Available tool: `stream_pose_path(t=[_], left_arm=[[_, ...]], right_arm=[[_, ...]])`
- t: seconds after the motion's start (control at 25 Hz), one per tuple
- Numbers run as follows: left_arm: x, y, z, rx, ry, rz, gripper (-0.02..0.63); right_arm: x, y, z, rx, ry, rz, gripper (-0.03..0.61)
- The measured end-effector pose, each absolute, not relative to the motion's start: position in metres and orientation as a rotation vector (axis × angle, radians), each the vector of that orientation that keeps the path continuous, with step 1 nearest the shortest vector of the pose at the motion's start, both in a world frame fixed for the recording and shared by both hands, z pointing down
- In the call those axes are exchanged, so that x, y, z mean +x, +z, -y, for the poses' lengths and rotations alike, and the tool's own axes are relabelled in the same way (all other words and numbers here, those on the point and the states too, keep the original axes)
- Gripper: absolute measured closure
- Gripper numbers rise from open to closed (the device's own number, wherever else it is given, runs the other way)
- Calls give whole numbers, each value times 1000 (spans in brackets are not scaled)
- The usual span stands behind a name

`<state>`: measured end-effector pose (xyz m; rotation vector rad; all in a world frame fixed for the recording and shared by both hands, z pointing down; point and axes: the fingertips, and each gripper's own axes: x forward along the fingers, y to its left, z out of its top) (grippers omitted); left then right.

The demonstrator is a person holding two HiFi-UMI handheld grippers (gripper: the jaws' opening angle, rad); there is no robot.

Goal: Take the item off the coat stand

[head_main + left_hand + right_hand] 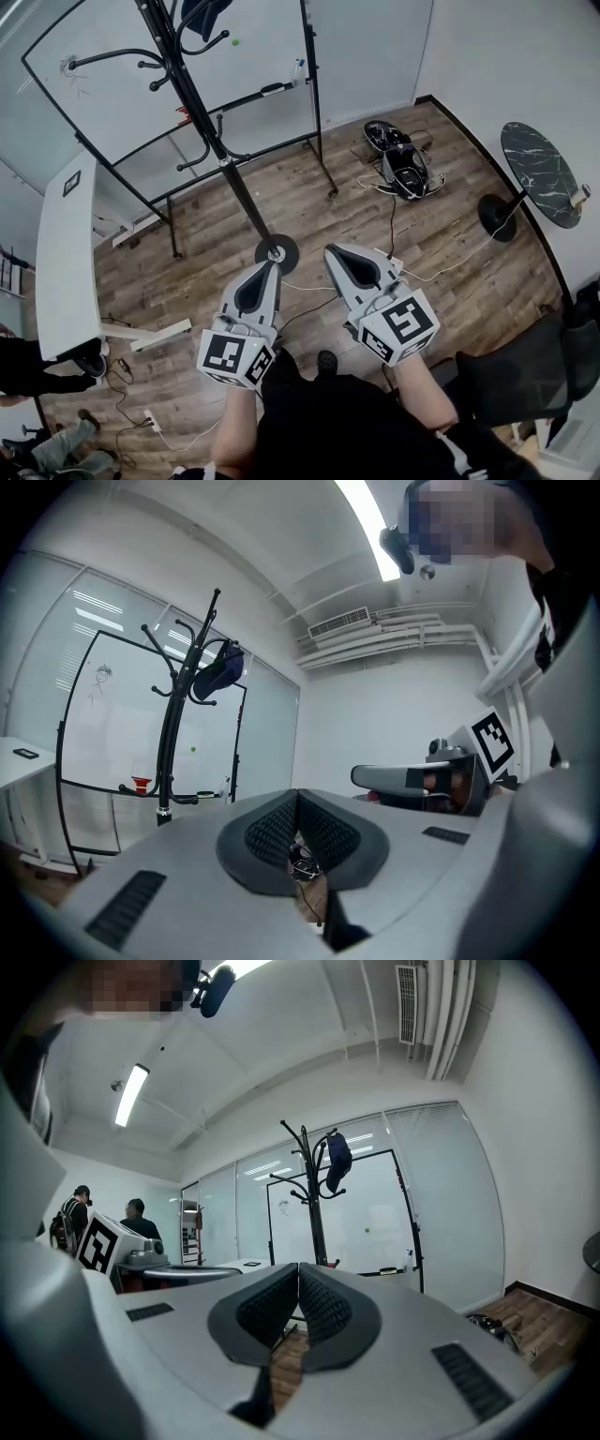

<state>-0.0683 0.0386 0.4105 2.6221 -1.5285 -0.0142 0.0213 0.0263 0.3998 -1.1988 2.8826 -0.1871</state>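
Up on the coat stand [208, 122] the dark item [337, 1159] hangs well off — so my left gripper [266, 270] and right gripper [336, 253] sit level, both pressed together, empty.

The coat stand [210, 131] was black: a slim upright pole with curved hooks branching off at several heights, and a round base [277, 251] flat on the wood floor [441, 272]. In the head view the base lay near the centre and the pole ran off toward 11 o'clock. The item [223, 667], dark blue and soft-looking, hung from an upper hook on the pole's 3 o'clock side in both gripper views, drooping, well above the floor.
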Motion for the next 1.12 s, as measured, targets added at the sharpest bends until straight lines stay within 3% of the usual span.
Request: stream_pose_path(t=[0.44,1.12], left_arm=[[-71,409,-21,2614,-39,1490,598],[-84,387,137,2636,-130,1537,598]], right_arm=[[19,411,-1,-1233,-258,-2860,548],[-4,375,137,-1223,-171,-2870,548]])
